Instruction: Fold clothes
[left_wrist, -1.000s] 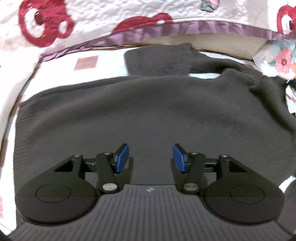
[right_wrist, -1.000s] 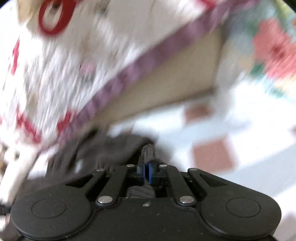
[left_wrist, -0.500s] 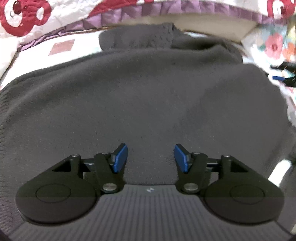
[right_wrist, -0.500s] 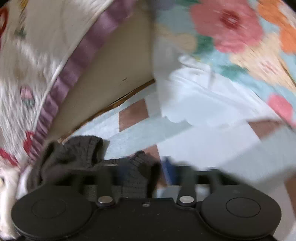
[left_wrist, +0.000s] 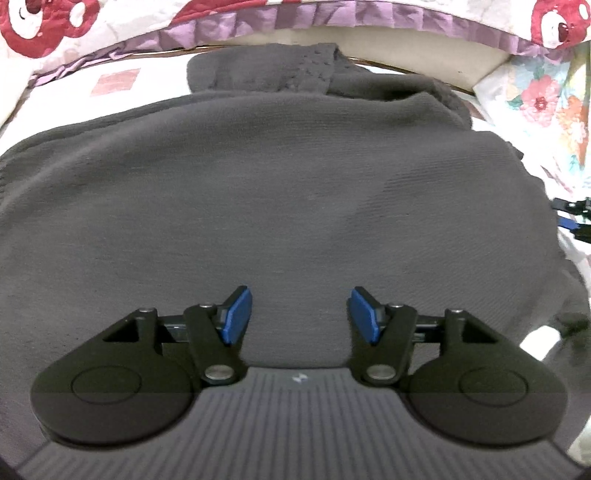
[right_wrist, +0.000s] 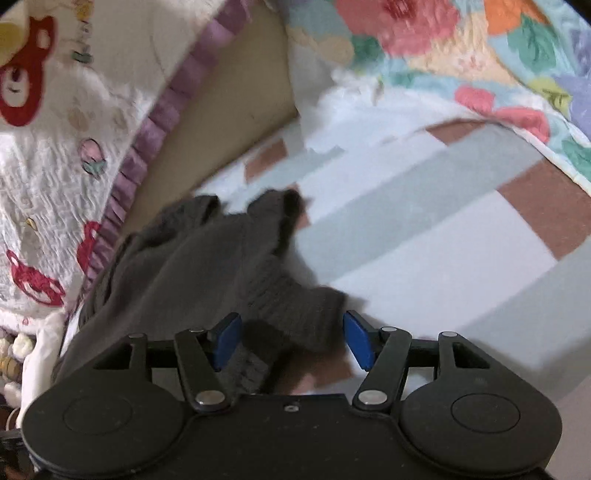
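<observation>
A dark grey knitted sweater (left_wrist: 280, 192) lies spread over the bed and fills most of the left wrist view; a folded sleeve or collar part (left_wrist: 258, 70) rests along its far edge. My left gripper (left_wrist: 299, 314) hovers low over the sweater body, open, with nothing between its blue pads. In the right wrist view a ribbed cuff of the sweater's sleeve (right_wrist: 291, 306) lies loose between the spread fingers of my right gripper (right_wrist: 290, 341), which is open. The rest of that sleeve (right_wrist: 192, 254) bunches away to the far left. The right gripper (left_wrist: 576, 218) peeks in at the left view's right edge.
The bed sheet (right_wrist: 424, 236) has grey, white and brown blocks. A white quilt with red bears and a purple frill (left_wrist: 295, 18) runs along the far side. A floral quilt (right_wrist: 461, 55) lies at the right. A beige headboard strip (right_wrist: 236, 103) shows between them.
My right gripper was shut on the sleeve cuff a second ago; it has swung right and opened, and the cuff now lies loose. My left gripper moved forward and lower over the sweater.
</observation>
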